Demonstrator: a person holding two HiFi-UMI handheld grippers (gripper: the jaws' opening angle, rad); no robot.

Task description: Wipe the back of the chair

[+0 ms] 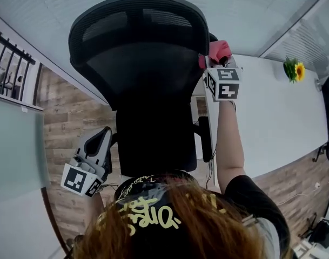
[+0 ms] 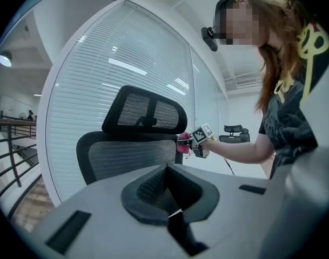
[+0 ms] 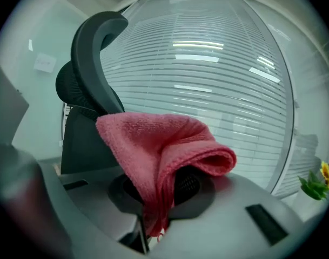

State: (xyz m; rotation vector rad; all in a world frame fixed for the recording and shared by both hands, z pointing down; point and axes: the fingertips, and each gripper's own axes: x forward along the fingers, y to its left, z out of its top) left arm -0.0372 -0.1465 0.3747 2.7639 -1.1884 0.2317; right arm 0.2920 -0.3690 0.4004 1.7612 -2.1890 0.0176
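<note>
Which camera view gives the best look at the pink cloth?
The right gripper view. There the pink cloth fills the centre, folded and pinched in the right hand-held gripper. The head view shows only a small pink bit beside the chair back; the left gripper view shows a tiny pink patch.

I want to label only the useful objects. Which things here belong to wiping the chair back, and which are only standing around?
For the job:
chair
cloth
right gripper, shut on the cloth
left gripper, shut, empty, idle

Only around:
table
sunflower
railing
</note>
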